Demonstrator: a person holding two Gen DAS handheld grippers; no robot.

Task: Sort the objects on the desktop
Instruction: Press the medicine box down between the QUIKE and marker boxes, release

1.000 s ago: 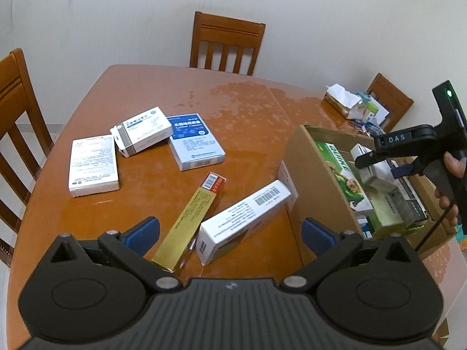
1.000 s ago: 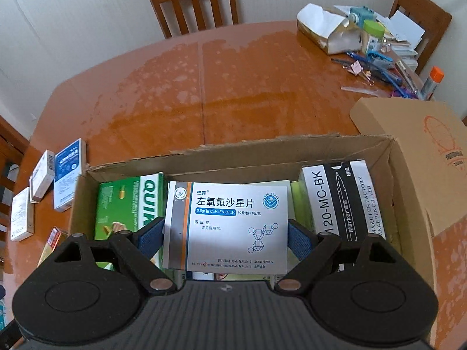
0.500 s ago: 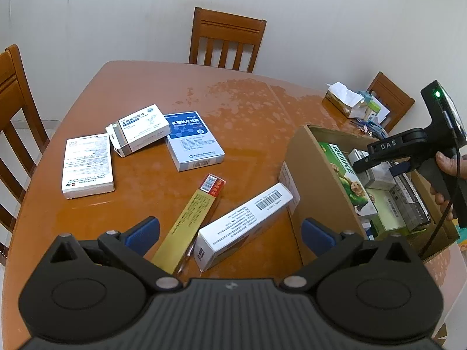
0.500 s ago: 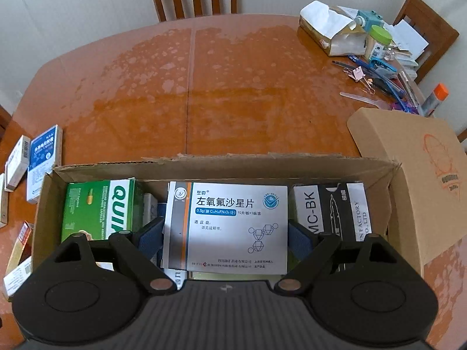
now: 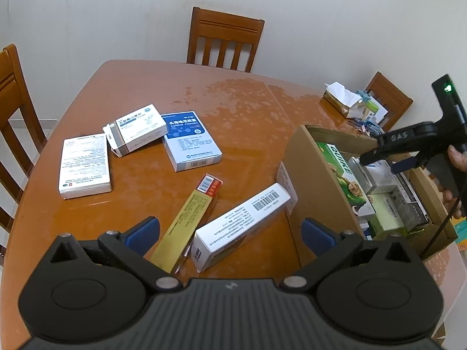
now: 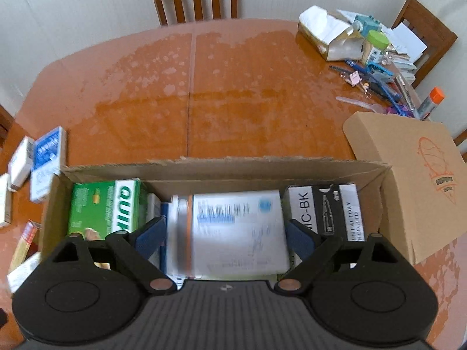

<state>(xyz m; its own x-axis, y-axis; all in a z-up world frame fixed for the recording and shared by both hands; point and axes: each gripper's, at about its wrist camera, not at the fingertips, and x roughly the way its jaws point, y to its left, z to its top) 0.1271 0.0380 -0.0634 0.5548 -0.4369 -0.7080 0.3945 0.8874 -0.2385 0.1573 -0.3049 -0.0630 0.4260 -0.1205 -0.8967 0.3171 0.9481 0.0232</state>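
1. Right wrist view: the wooden table (image 6: 233, 93) fills the scene, with chairs around it and a heap of clutter (image 6: 373, 58) at its far right corner.
2. The cardboard box (image 6: 221, 169) stands open on the table's near right part, flap folded out to the right. A green box (image 6: 105, 207) lies in its left end and a black marker box (image 6: 324, 210) in its right end.
3. The right gripper (image 6: 224, 233) hangs over the box, jaws opening. A blurred white medicine box (image 6: 236, 230) lies between them; the pads look just clear of its sides.
4. The left gripper (image 5: 230, 230) is spread wide with nothing in it, above a long white box (image 5: 242, 221) and a gold box (image 5: 189, 221) lying side by side on the table, left of the cardboard box.
5. Farther left lie a blue-and-white box (image 5: 189, 140), a small white box (image 5: 137, 128) leaning on it, and a flat white box (image 5: 84, 166).
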